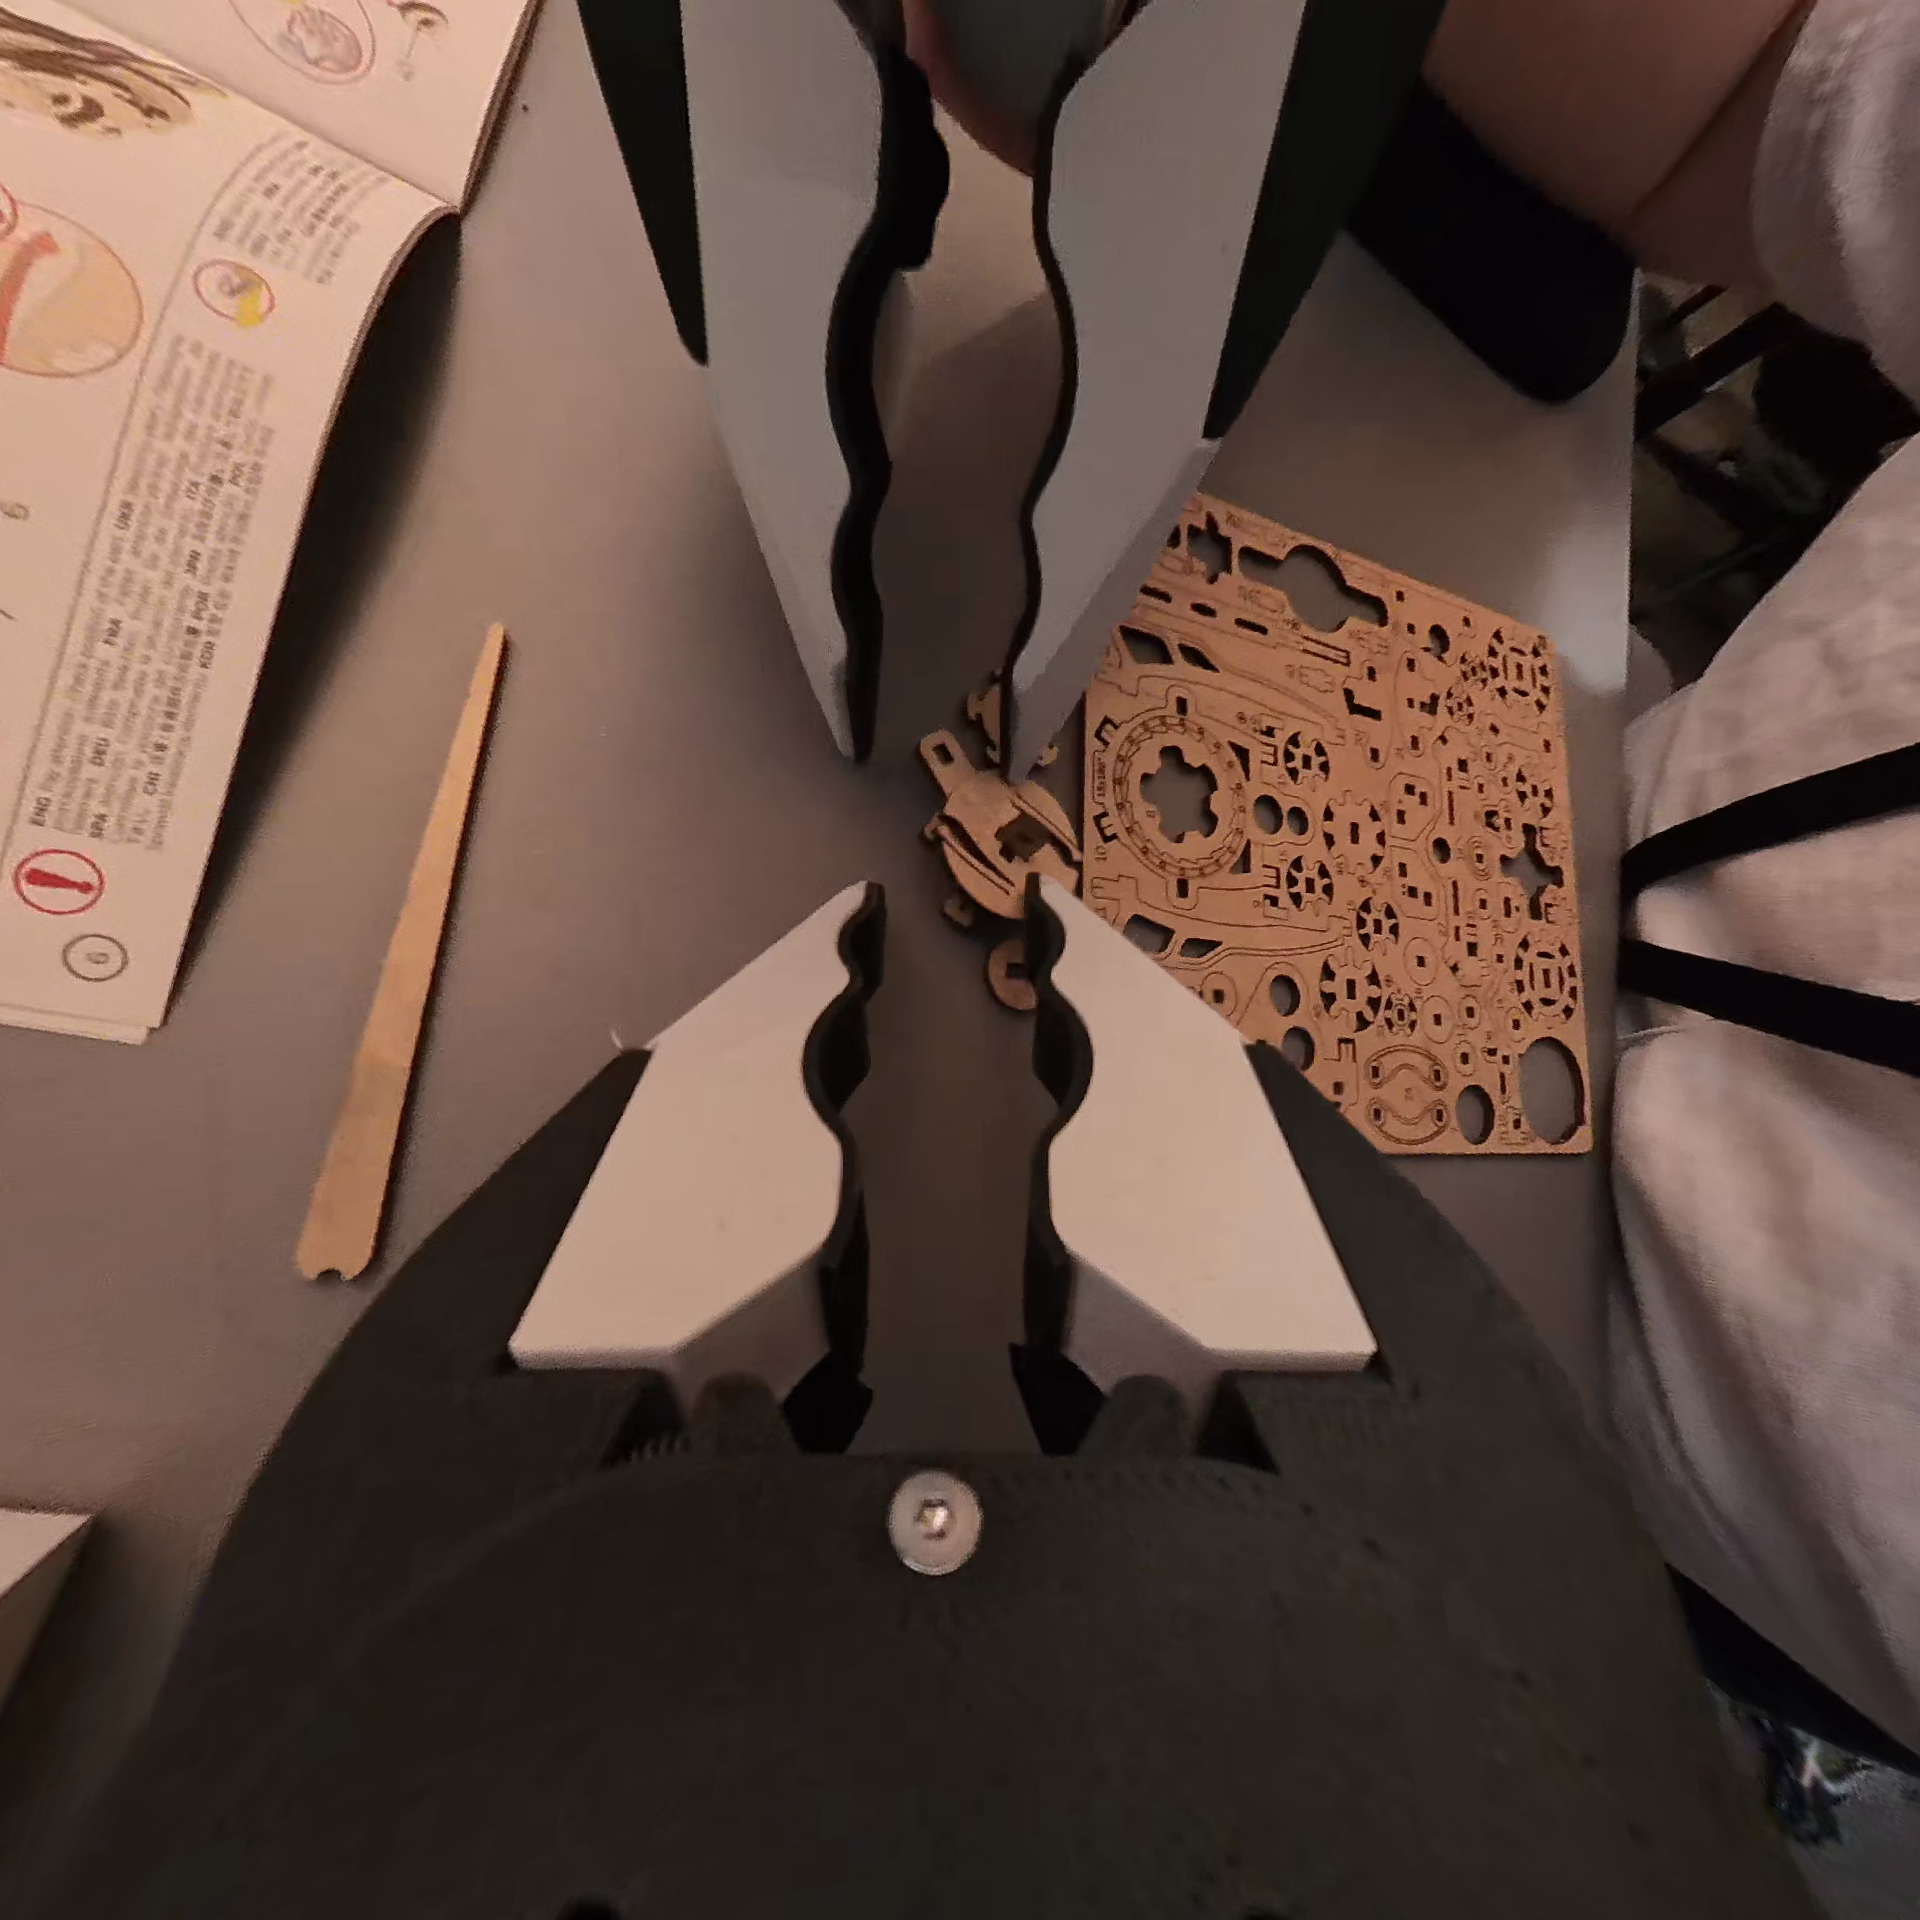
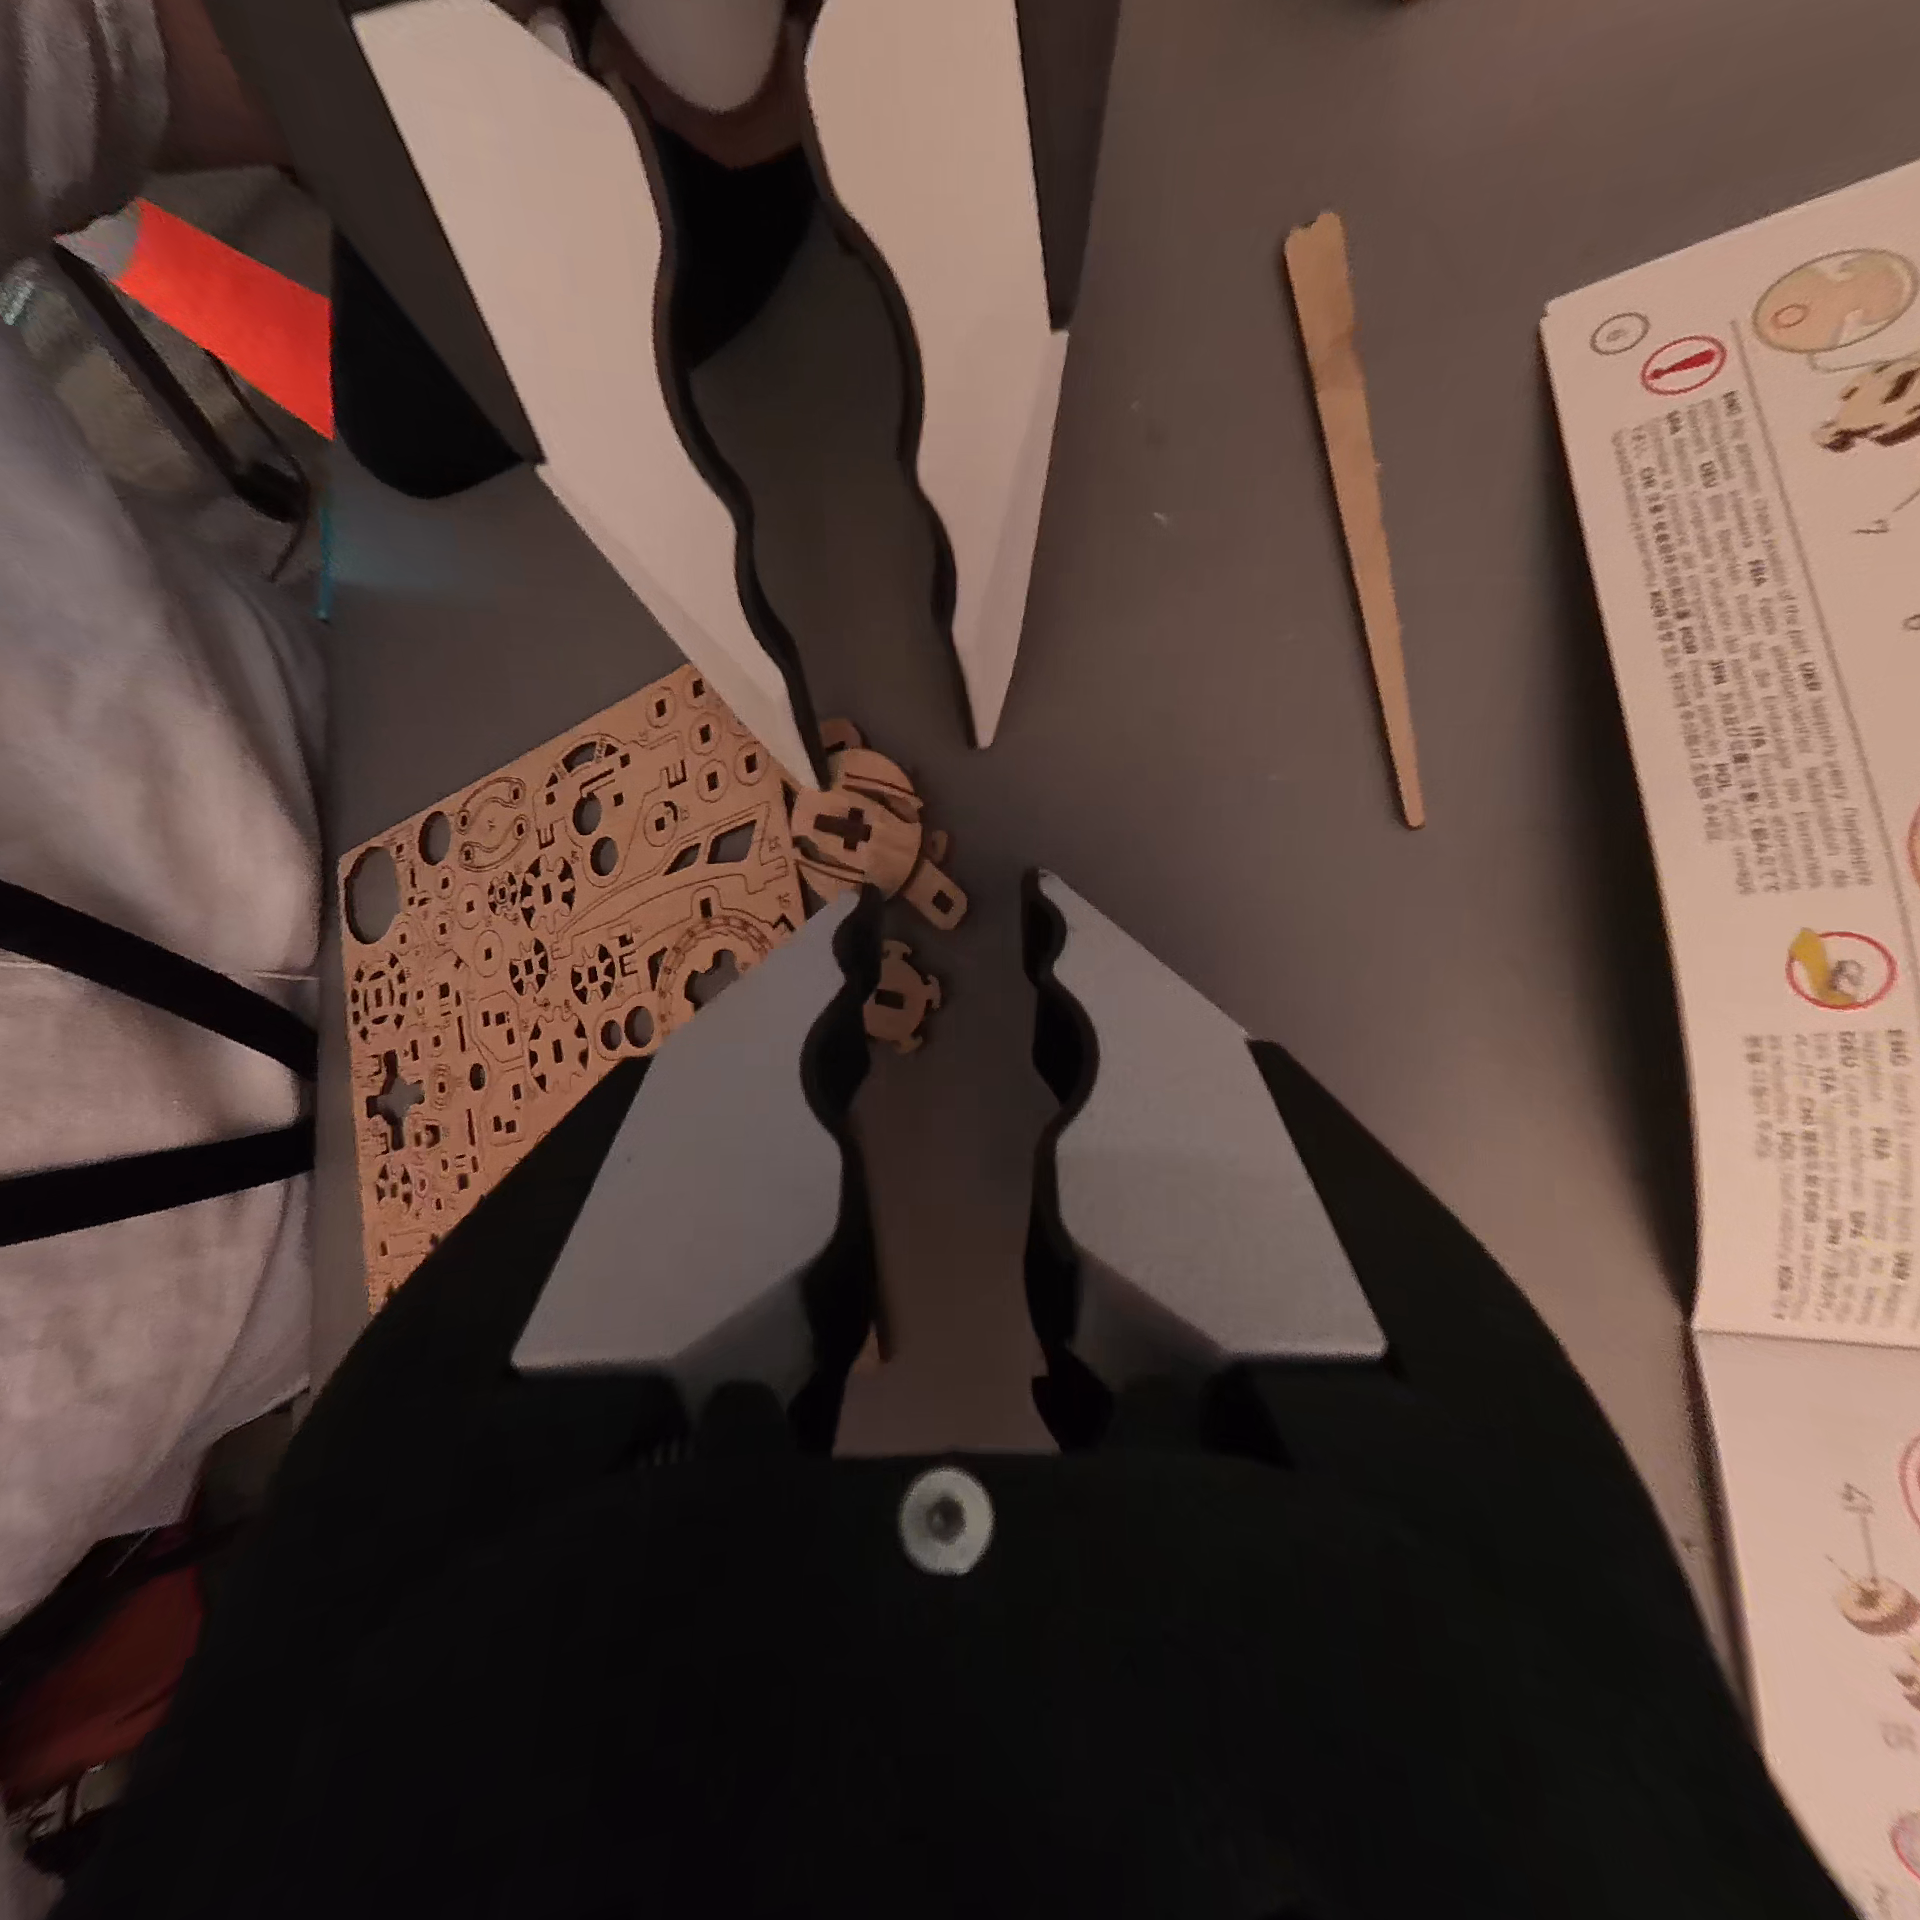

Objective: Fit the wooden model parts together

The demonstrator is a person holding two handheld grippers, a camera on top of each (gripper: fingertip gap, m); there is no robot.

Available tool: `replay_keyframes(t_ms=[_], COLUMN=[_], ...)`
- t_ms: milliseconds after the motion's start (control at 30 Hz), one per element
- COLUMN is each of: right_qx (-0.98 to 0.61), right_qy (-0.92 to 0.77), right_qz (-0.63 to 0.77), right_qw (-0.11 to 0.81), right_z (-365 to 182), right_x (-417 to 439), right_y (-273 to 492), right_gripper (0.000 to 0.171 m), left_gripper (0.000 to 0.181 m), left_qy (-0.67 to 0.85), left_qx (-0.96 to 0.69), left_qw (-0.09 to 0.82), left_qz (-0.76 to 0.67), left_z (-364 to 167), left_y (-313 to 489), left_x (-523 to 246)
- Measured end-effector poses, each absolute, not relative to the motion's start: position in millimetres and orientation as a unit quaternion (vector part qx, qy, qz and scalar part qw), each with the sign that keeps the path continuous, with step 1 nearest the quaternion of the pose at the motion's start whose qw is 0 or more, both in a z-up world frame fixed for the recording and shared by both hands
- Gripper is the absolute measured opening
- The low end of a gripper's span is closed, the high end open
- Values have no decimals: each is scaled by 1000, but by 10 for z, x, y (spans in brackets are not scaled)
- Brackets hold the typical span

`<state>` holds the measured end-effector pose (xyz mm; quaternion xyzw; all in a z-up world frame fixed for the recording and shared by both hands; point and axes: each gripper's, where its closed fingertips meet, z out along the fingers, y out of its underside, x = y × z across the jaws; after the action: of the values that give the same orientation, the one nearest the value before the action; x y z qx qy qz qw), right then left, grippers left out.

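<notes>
The left gripper [image 1: 951, 899] is held open with nothing between its fingers, and the right gripper [image 2: 945, 888] is held open and empty too. The two grippers are pointed at each other, tip to tip, over a grey table [image 1: 623, 499]. Between their tips a small round wooden model piece [image 1: 992, 831] is seen lying on the table, with one finger of each gripper touching or almost touching it. A tiny wooden gear [image 2: 899, 997] is seen just beside it, near the right gripper's finger. A flat wooden sheet of cut-out parts [image 1: 1351, 831] is laid next to the round piece. Farther off, a thin pointed wooden stick [image 1: 400, 956] and an open instruction booklet [image 1: 156, 499] are seen.
</notes>
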<state>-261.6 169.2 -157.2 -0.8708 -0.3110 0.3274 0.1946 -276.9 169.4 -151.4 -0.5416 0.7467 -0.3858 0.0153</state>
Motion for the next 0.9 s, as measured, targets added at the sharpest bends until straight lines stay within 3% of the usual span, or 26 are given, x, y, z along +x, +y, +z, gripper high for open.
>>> replay_keyframes(t_ms=[133,500,733,900], right_qx=[-861,-834,-833,-832], right_qy=[-310,-290,-278,-294], right_qz=[356,437,449,440], right_qw=[191,169,167,165], right_z=[-1562,-1519,-1527,-1556], right_x=[-2648,-2758,-2762,-2771], right_y=[1671,1584,1598,1584], right_gripper=[23,33,29,15], left_gripper=[11,9,5,4], left_qy=[739,768,790,801], left_qx=[-538,-500,-462,-445], left_qw=[-11,32,88,113], left_qz=[-405,-398,-394,-384], left_z=[-1502,-1484,-1426,-1404], left_y=[1629,1606,1606,1596], left_x=[-2788,-2772,-2723,-2713])
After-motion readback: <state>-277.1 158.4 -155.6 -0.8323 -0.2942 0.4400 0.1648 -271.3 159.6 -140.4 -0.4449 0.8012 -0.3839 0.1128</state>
